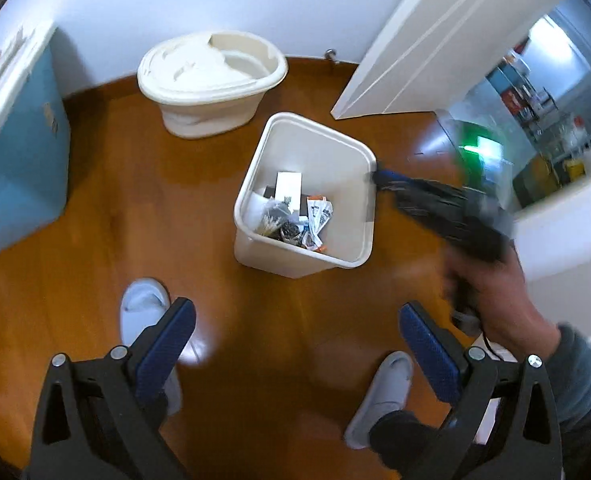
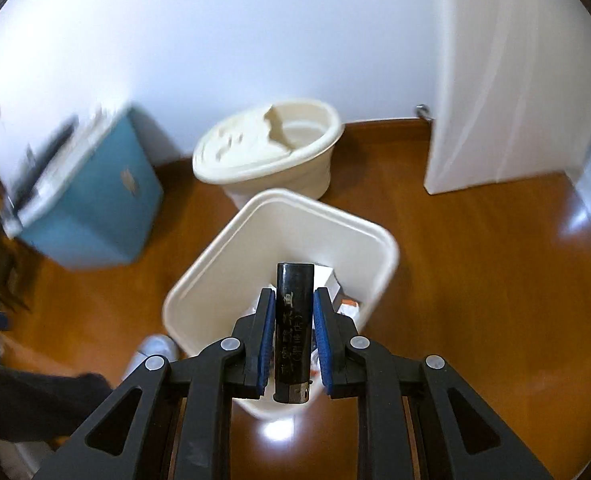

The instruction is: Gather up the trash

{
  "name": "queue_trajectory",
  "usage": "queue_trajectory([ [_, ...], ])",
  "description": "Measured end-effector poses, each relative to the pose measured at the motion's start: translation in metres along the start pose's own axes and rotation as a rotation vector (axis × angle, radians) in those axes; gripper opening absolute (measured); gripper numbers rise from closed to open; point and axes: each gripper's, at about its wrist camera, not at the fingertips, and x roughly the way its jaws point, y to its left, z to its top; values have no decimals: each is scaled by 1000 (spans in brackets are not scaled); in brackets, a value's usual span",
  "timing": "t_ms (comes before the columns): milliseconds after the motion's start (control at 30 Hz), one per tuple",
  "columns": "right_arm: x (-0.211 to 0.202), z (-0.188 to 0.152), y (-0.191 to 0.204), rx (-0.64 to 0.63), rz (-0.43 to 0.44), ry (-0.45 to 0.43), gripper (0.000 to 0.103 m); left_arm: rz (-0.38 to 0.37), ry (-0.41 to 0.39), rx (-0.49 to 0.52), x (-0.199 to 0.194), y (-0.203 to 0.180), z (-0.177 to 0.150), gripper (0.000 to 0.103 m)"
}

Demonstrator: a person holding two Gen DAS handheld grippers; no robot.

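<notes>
One black lighter (image 2: 294,332) with pale printed characters down its side is clamped upright between the blue pads of the right tool (image 2: 294,336), its metal end toward the camera and its far end over the open mouth of the white square wastebasket (image 2: 223,264). From the left wrist view, the right tool (image 1: 379,172) is seen blurred at the wastebasket (image 1: 251,184) rim, on its right side, gripped by the right hand (image 1: 495,296). Inside the wastebasket lie a white carton (image 1: 288,188), crumpled printed wrappers (image 1: 317,220) and dark scraps. The left tool (image 1: 295,336) is held released, its blue pads spread wide apart with nothing between them, nearer the camera than the wastebasket and well apart from it. Two white slippers (image 1: 141,308) are visible on the brown wooden floor (image 1: 135,208) on that same near side. Just beyond the wastebasket stands a cream round bin (image 1: 211,80) with a partly open lid, against the white wall (image 1: 175,0). A teal box (image 1: 19,176) is placed to the left of the wastebasket, well apart from it. A white door (image 1: 427,48) stands open to the right of it, and a small metal door stop (image 1: 330,55) is seen at the wall's base.
</notes>
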Motion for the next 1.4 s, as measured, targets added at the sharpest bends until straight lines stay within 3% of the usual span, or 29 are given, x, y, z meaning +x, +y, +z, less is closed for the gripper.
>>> queue_trajectory([
  [67, 28, 4, 14, -17, -62, 89, 27, 18, -35, 48, -6, -4, 0, 103],
  [133, 37, 1, 31, -59, -158, 125, 63, 53, -66, 103, -16, -8, 0, 103],
  [167, 32, -1, 37, -75, -184, 111, 92, 70, -67, 143, -21, -11, -1, 103],
  [200, 21, -4, 46, -91, -208, 84, 103, 83, -64, 177, -25, -13, -4, 103],
  [367, -49, -15, 94, -201, -282, 48, 103, 172, -160, 289, -68, -11, -44, 103],
  [467, -121, -26, 116, -151, -290, -22, 103, 204, -250, 348, -107, -12, -82, 103],
  [600, -229, -76, 143, -28, -302, -122, 103, 213, -287, 401, -147, -13, -130, 103],
  [733, -293, -147, 179, 9, -282, -132, 103, 201, -321, 384, -173, -12, -178, 103],
  [867, -330, -214, 210, 36, -242, -117, 103, 179, -318, 353, -184, -14, -208, 103],
  [1033, -361, -266, 245, 40, -209, -117, 103, 204, -338, 402, -202, -30, -239, 103],
  [1200, -379, -295, 265, 52, -175, -139, 103, 220, -326, 425, -209, -35, -258, 103],
  [1400, -385, -306, 267, 73, -141, -145, 103, 229, -316, 427, -208, -35, -270, 103],
])
